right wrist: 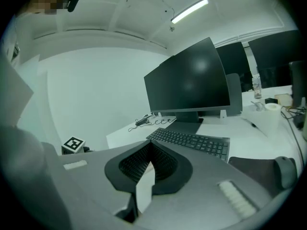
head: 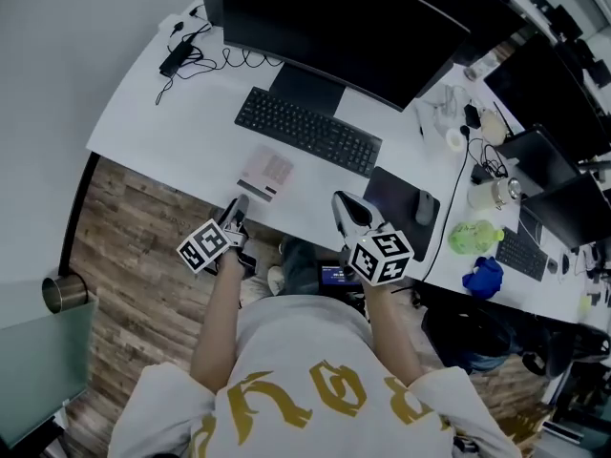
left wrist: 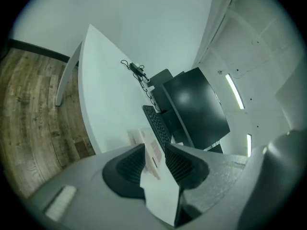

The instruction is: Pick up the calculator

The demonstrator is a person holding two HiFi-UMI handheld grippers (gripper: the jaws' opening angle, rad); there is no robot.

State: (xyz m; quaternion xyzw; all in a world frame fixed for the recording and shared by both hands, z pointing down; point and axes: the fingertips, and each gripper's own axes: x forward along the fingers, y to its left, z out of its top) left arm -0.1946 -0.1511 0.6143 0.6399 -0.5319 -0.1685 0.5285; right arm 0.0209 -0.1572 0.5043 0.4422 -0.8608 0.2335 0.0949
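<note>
Lying flat on the white desk (head: 162, 113), the calculator (head: 265, 173) sits near the desk's front edge, just in front of the black keyboard (head: 307, 130) and below the dark monitor (head: 344, 22). In the head view the left gripper (head: 234, 219) is at the desk edge with its tips pointing up toward the calculator's near end, close to it but not on it. In the left gripper view the left gripper (left wrist: 155, 145) has its jaws moderately apart, and the calculator (left wrist: 152, 152) shows in line through the gap, with neither pad closed on it. The right gripper (head: 353, 213) is further right, near the mouse pad (head: 396, 194) and well apart from the calculator. In its own view the right gripper (right wrist: 149, 146) has its jaws drawn together at the tips, gripping nothing.
</note>
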